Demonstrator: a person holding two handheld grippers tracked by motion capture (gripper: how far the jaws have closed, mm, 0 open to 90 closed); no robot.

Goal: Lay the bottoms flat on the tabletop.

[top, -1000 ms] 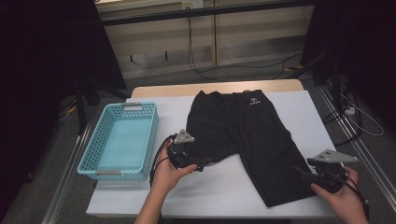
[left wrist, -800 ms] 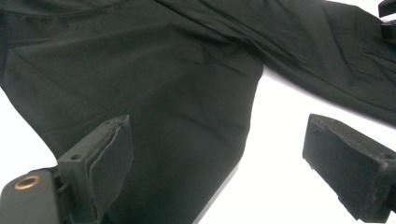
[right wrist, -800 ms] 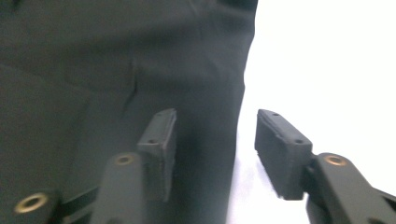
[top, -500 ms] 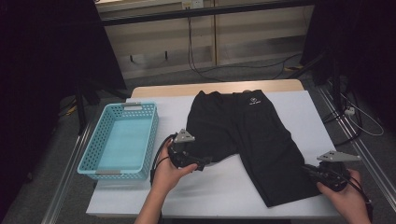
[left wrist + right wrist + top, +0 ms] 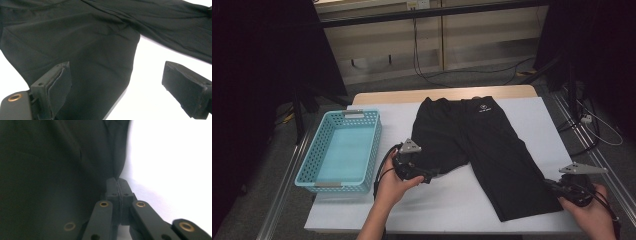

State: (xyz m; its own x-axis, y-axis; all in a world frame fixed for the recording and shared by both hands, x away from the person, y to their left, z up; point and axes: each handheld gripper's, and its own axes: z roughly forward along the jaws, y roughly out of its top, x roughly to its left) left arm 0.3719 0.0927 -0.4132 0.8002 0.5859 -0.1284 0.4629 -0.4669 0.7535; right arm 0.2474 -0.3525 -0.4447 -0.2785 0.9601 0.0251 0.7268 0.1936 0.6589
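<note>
Your two grippers sit at the hems of the black fabric shorts (image 5: 482, 150) spread flat on the white table (image 5: 532, 120).

The shorts are smooth, with a small white logo by the waistband; their long axis runs from the waist at 12 o'clock to the legs at 6. The light blue perforated plastic basket (image 5: 319, 150) at 9 o'clock holds nothing. Your left gripper (image 5: 117, 87) is spread wide over one leg's edge; your right gripper (image 5: 117, 185) is pinching the other leg's hem.
</note>
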